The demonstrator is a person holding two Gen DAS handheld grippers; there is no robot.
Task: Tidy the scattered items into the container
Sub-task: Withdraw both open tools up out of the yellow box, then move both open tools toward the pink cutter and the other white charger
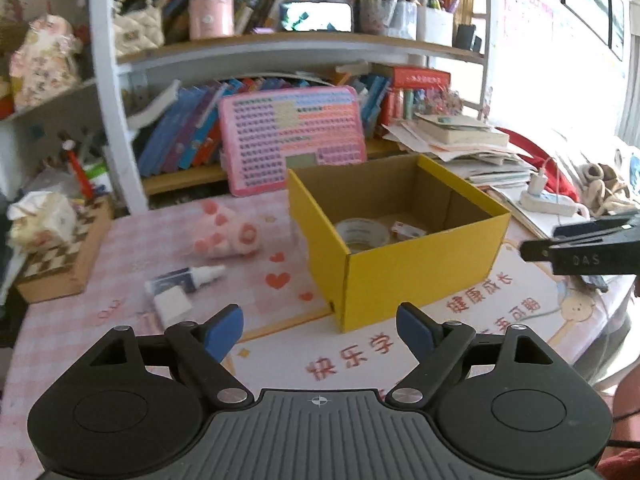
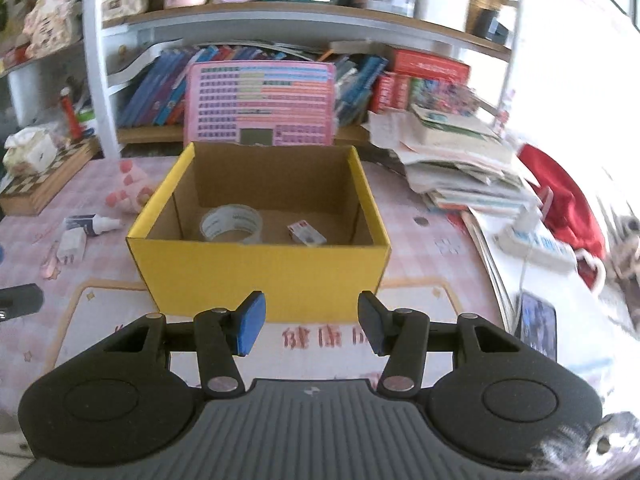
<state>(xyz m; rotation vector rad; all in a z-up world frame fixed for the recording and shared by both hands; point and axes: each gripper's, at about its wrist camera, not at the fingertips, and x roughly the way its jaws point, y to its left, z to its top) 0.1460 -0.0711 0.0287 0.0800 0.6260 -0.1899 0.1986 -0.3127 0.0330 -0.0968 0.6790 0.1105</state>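
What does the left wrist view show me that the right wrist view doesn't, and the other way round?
Only the left wrist view: the left gripper, jaws open and empty, and the whole pink plush left of the box.

Only the right wrist view: the right gripper, jaws open and empty, a phone at the right table edge, and a coin right of the box.

Both: the yellow box holding a tape roll and a small packet, plus the dropper bottle and white charger still on the table.
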